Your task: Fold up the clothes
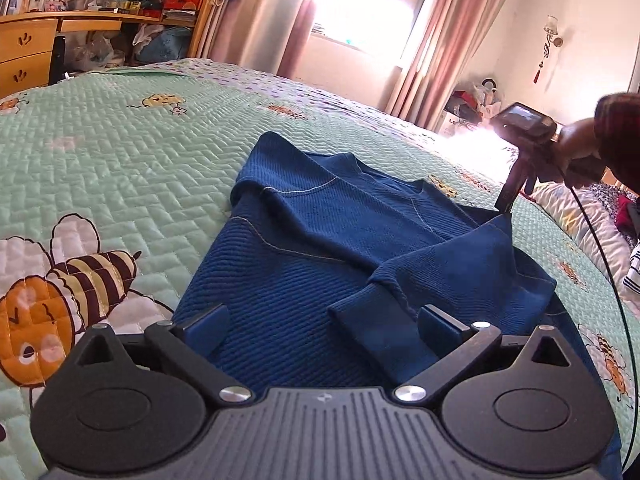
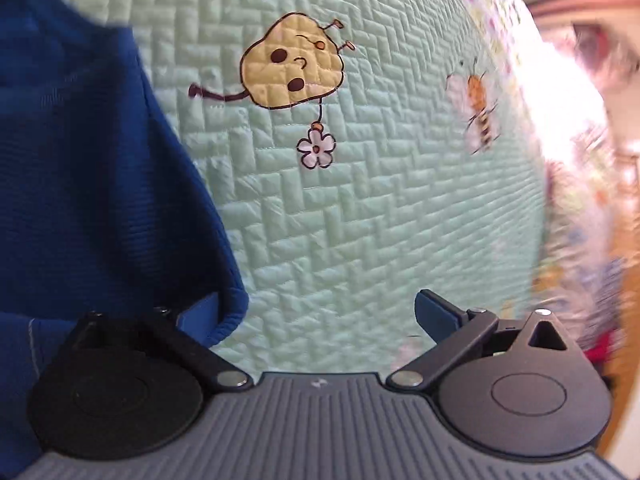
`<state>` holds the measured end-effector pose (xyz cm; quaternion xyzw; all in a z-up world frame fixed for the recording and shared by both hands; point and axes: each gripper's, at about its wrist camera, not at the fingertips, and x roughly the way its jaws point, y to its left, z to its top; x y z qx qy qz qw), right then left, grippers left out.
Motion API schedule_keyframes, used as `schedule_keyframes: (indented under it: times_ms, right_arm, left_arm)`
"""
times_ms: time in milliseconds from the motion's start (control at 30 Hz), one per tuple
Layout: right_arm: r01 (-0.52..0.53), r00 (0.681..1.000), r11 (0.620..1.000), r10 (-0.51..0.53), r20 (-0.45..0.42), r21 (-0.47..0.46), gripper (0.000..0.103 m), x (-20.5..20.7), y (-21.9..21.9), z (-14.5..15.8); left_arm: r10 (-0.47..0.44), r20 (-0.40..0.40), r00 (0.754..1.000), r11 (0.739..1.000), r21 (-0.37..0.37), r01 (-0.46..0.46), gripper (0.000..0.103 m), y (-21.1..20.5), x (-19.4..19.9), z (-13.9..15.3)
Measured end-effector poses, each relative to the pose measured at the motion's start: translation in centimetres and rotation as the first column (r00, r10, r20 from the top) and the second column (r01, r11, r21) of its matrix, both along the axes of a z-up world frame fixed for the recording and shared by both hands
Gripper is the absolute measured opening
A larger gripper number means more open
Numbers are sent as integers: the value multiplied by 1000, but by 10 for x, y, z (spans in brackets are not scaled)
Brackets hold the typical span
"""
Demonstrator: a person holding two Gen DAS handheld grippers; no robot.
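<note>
The bed fills both views, spread with a mint-green quilt stitched in a herringbone pattern and dotted with cartoon bees, and right in the middle of it lies the blue sweater, ribbed knit, neckline pointing toward the window, both sleeves already folded across the body, the right one lying slantwise with its cuff down near the hem. Behind the bed there's a wooden desk and shelving crowded with odds and ends, pink curtains framing a blazing bright window. Over the sweater's near hem hovers the left gripper, jaws spread wide, nothing between them, the cuff lying just under the gap. Out on the far right edge, a hand holds the right gripper tipped down at the sweater's side; in its own view the jaws stand wide apart, a fold of blue cloth draped against the left finger but not pinched, the right finger over bare quilt. Just ahead of it sits a yellow cartoon face dangling a little flower.
</note>
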<state>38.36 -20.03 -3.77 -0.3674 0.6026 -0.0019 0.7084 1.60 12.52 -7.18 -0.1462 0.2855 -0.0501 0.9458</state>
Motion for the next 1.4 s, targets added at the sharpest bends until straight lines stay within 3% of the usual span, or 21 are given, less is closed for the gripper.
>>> schedule_keyframes:
  times_ms: [133,200,300,333,400,500,533,600,667,733,800,867,933,967,1000,1033,1100,1133,1200,1267,1400]
  right_arm:
    - [127,984,966,-151,95,225,101,-2,-37,9]
    - [151,972,948,-193,131,280,101,-3,-46,10]
    - [47,942,896,-187,278,442,101,-15,-45,27]
    - [34,943,849,-202,264,527,101,-24,-49,30]
    - [9,945,732,-229,233,681,101,-42,-58,38]
    - [-25,950,506,-256,178,862,101,-69,-71,48]
    - [-35,953,418,-260,157,908,101,-78,-76,51]
    - [-23,971,167,-232,62,986,101,-111,-93,41]
    - [24,972,-40,-231,-33,999,101,-141,-109,26]
    - [77,972,-146,-209,-107,986,101,-154,-114,10]
    - [111,974,-182,-174,-143,977,101,-147,-108,-8]
    - [118,971,-192,-181,-154,974,101,-127,-103,-24]
    - [109,943,-168,-293,-155,980,100,-97,-111,-40]
    - [107,917,-147,-368,-155,983,91,-82,-119,-48]
    - [110,888,-185,-423,-180,976,68,-73,-129,-56]
    - [116,859,-217,-469,-207,969,63,-69,-137,-61]
    - [61,834,-193,-529,-157,979,64,-71,-142,-53]
    - [33,835,-201,-533,-138,979,68,-77,-142,-46]
    - [-18,855,-281,-502,-132,960,89,-95,-142,-34]
    - [-41,887,-330,-447,-118,943,92,-121,-137,-19]
    - [-10,931,-360,-344,-123,933,92,-168,-121,-13]
  left_arm:
    - [6,2,1000,1000,18,-6,101,-3,-1,-1]
    - [11,2,1000,1000,29,-11,101,-5,-1,-1]
    - [21,-2,1000,999,34,-21,101,-5,1,0]
    - [23,-4,1000,999,37,-23,101,-5,1,0]
    - [27,-6,1000,999,46,-27,101,-6,1,0]
    - [41,-6,999,998,55,-41,101,-8,-1,1]
    - [46,-7,999,997,57,-46,101,-8,-1,1]
    - [53,-8,999,997,65,-52,101,-9,-2,1]
    - [57,-8,998,995,79,-56,101,-12,-2,0]
    - [60,-10,998,994,94,-59,102,-14,-1,0]
    - [63,-15,998,992,110,-61,102,-16,0,-1]
    - [64,-18,998,990,125,-61,102,-18,1,-1]
    - [69,-22,997,988,143,-65,102,-21,2,-1]
    - [71,-26,997,986,154,-66,102,-22,3,-1]
    - [71,-29,997,984,165,-65,102,-24,3,-1]
    - [70,-31,997,983,175,-64,102,-25,3,-1]
    - [70,-33,997,981,184,-63,102,-26,3,-1]
    - [71,-33,997,981,184,-64,102,-26,3,0]
    - [75,-32,997,982,178,-68,102,-25,2,0]
    - [80,-30,996,983,170,-74,102,-25,0,2]
    - [96,-22,995,987,130,-92,102,-21,-5,9]
